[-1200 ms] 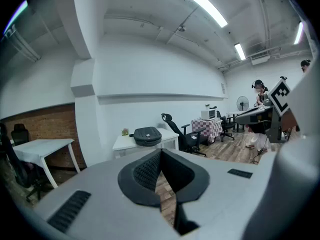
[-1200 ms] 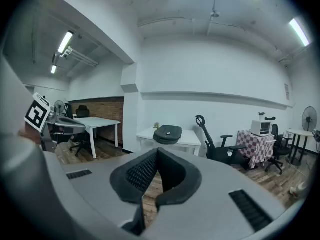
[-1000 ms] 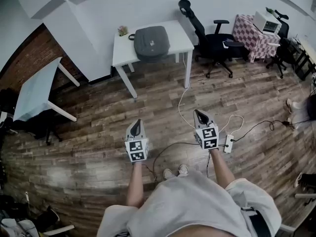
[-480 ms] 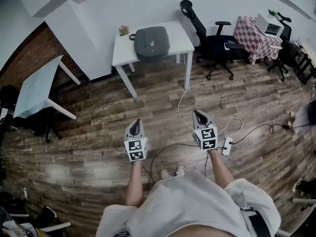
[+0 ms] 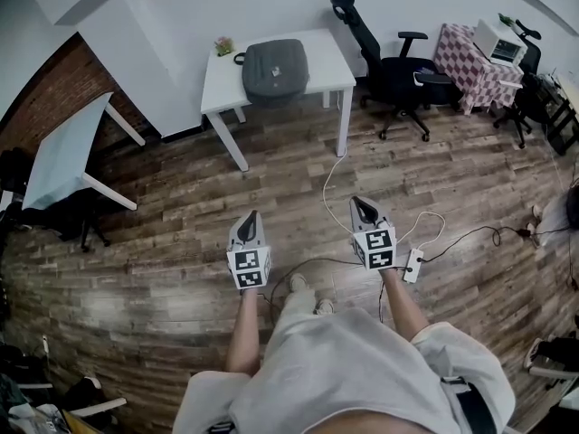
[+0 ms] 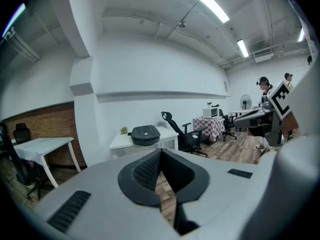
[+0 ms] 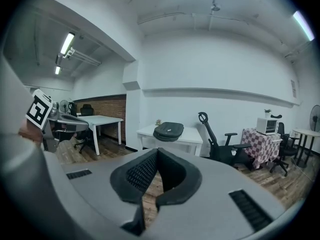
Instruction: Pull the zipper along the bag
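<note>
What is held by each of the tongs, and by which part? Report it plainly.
Nothing is held. The left tongs and the right tongs are both shut and empty; the grey bag lies on the white table, far from both.

One grey bag, two white tables, two claws, one power strip, one potted plant

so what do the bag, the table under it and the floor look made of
Bag: dark grey fabric, probably nylon or polyester; matte, with soft rounded edges.
Table: white with a smooth top, likely laminate or painted board.
Floor: brown planks with visible grain and a slight sheen; real wood or laminate, unclear.
</note>
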Available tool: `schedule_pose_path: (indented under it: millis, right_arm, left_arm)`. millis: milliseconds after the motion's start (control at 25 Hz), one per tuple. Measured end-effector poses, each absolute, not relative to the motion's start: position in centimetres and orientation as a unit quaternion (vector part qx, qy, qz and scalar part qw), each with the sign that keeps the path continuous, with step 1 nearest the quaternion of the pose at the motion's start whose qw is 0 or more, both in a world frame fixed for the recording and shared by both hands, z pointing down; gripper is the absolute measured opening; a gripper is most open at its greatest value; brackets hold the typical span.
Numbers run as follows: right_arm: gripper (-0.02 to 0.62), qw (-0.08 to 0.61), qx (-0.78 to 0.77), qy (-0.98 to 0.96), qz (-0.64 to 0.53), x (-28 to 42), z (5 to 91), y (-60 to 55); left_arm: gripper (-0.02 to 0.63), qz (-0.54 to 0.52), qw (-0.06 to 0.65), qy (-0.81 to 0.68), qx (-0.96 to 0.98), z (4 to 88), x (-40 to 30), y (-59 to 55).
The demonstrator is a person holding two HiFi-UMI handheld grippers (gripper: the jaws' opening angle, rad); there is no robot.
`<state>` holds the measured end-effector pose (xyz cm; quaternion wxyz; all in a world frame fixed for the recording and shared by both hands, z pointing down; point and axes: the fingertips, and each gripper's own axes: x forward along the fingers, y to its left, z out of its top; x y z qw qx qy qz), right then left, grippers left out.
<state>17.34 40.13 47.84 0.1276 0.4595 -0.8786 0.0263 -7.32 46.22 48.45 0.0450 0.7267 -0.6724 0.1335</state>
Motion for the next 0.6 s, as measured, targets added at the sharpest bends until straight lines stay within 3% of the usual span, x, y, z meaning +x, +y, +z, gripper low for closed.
schedule_pose_path:
  millis: [600]
  right_arm:
    - [0.014,0.142,0.456,-0.878,0.019,14.4,49.4,29.6]
  left_arm:
    - [0.026,0.124,0.047,-0.665,0.735,50.2,-9.6,34.7]
